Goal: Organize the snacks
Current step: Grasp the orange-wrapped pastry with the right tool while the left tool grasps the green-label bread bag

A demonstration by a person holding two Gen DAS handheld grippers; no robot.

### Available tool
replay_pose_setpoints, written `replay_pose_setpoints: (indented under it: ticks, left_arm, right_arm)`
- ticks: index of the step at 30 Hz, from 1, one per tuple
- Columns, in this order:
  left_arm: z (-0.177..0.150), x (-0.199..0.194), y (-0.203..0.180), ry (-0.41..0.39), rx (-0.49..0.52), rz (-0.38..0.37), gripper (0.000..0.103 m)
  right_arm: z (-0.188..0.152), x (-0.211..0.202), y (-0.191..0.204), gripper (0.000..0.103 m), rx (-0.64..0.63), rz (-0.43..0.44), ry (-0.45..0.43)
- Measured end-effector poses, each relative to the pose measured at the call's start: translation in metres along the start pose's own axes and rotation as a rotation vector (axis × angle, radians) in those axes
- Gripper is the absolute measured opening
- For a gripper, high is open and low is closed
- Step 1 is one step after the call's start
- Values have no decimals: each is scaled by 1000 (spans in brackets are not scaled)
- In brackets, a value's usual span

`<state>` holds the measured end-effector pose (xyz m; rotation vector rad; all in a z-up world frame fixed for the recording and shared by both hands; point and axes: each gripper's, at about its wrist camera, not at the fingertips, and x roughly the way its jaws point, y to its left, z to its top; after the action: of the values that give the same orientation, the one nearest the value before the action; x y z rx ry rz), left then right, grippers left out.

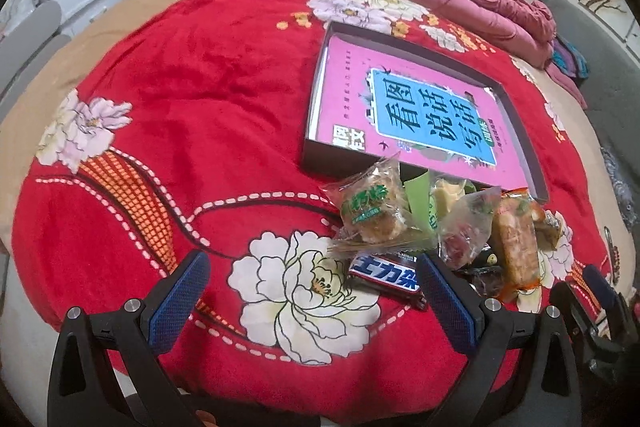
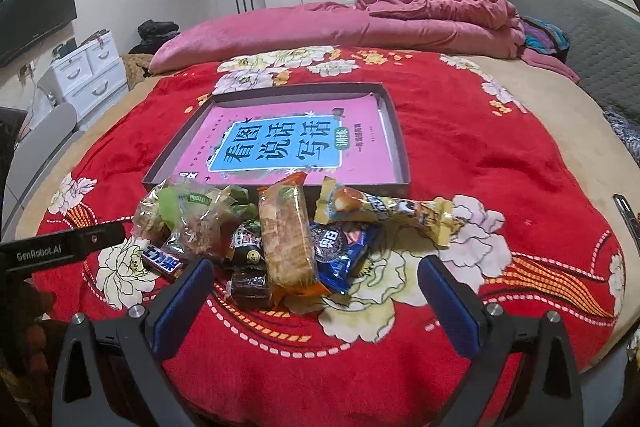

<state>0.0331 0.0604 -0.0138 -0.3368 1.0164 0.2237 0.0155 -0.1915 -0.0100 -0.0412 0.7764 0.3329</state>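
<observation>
Organizing appears not yet begun: the snacks lie heaped on the red blanket just in front of the shallow box, which holds only a pink book, while the left gripper and right gripper stand spread and empty.
</observation>
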Motion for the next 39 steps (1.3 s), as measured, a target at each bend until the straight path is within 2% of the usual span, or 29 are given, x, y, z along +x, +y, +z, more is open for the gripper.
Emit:
replay_pose_setpoints:
  ticks: [7,12,18,29,35,39]
  left_arm:
    - [11,10,3,2,-27,-61,102]
    - [17,21,9,33,-78,-170,102]
    - [18,30,15,63,-148,-237,102]
    - [18,36,14,83,-147,-214,102]
    - [18,42,17,103,-163,-205,102]
    - [19,47,18,115,-173,-199,101]
  right_arm:
    - [5,11,1,103,-15,6,13]
    - [7,15,-2,102,0,6,22]
    - [11,24,-7,89,20,20,39]
    - [16,47,9,61,-83,44,75]
    - [15,59,17,51,-133,38,97]
    - [15,65,22,48,-164,42,106]
